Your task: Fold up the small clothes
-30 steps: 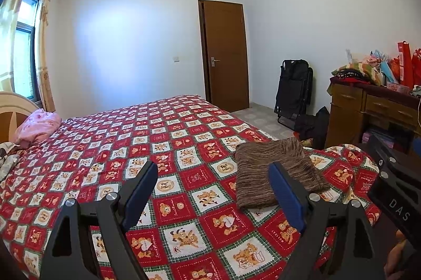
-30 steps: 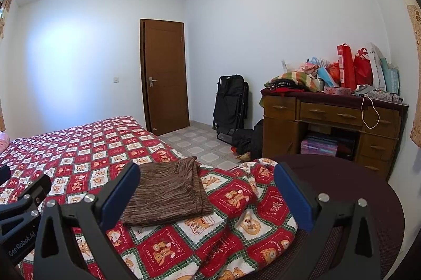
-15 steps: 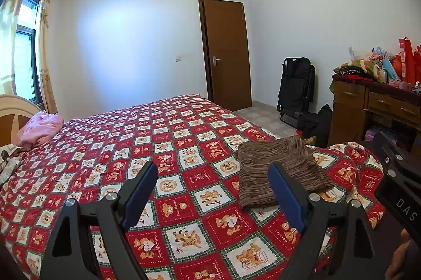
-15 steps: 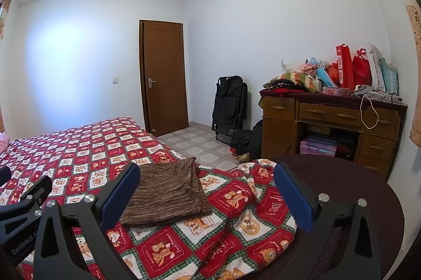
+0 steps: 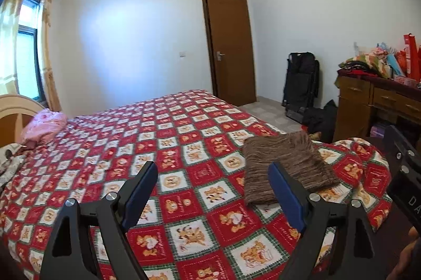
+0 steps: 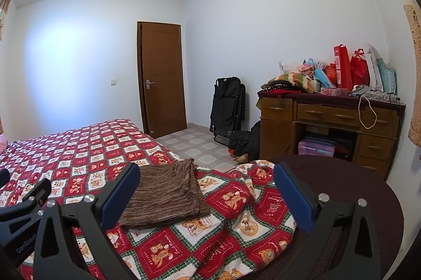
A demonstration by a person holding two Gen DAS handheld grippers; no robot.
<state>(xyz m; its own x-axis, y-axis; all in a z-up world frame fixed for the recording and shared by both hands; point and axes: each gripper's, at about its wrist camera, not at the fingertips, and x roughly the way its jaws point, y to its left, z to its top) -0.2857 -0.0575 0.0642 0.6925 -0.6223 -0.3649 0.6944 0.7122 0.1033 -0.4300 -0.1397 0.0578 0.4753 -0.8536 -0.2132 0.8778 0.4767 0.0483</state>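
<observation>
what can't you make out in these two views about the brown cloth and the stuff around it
- Brown cloth: left wrist view, its near edge sits behind the left tongs; which garment it is cannot be told.
- Same cloth, right wrist view: near left corner hidden by the right tongs.
- Pink bundle: too far away to identify.
- Pile on the dresser: too small to sort out.
- Dresser, left wrist view: cut off by the right edge.
</observation>
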